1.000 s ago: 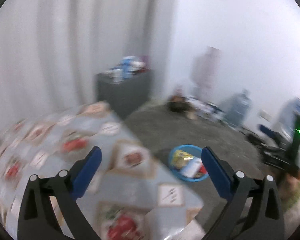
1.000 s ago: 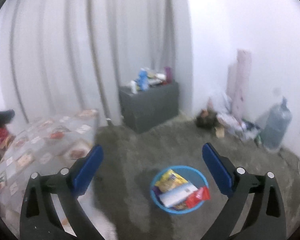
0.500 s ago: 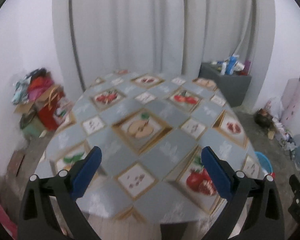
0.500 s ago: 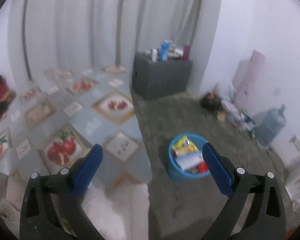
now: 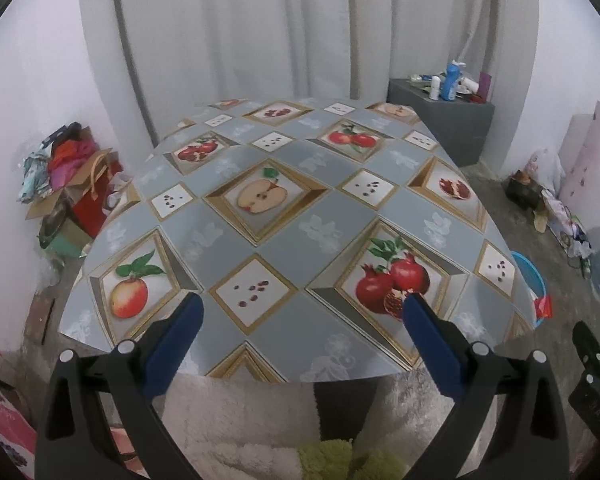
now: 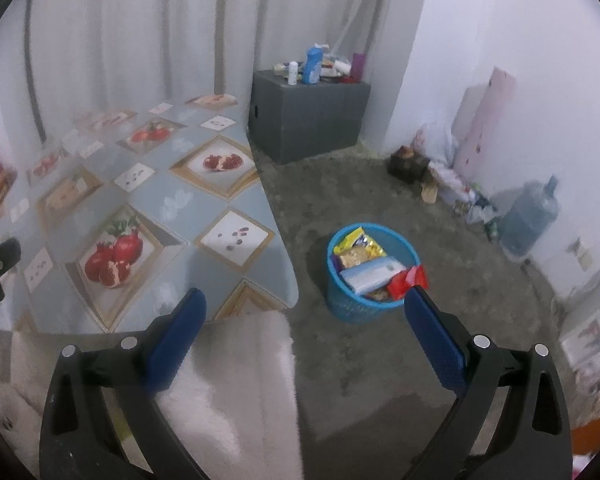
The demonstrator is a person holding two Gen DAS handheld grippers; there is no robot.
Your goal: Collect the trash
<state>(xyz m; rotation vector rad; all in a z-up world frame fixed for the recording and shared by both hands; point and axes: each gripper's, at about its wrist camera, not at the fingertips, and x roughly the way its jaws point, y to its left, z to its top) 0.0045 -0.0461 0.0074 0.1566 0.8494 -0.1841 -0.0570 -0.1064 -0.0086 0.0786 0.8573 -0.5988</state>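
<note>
A blue mesh bin [image 6: 350,302] stands on the grey floor right of the table, filled with wrappers: a yellow snack bag [image 6: 358,246], a white-blue pack [image 6: 370,274] and a red wrapper [image 6: 406,280] over its rim. In the left wrist view only its rim [image 5: 534,276] shows past the table's right edge. My left gripper [image 5: 300,340] is open and empty, held before the near edge of the table [image 5: 300,216], whose fruit-print cloth carries no loose objects. My right gripper [image 6: 304,336] is open and empty, above the floor near the bin.
A grey cabinet [image 6: 308,120] with bottles stands by the curtain. A water jug [image 6: 530,220] and clutter line the right wall. Bags and boxes [image 5: 72,184] pile left of the table. A fluffy white rug [image 6: 236,392] lies below the grippers.
My left gripper has swung from the bin side to face the table squarely. My right gripper has pulled back and turned left, so the table's corner and the bin both show.
</note>
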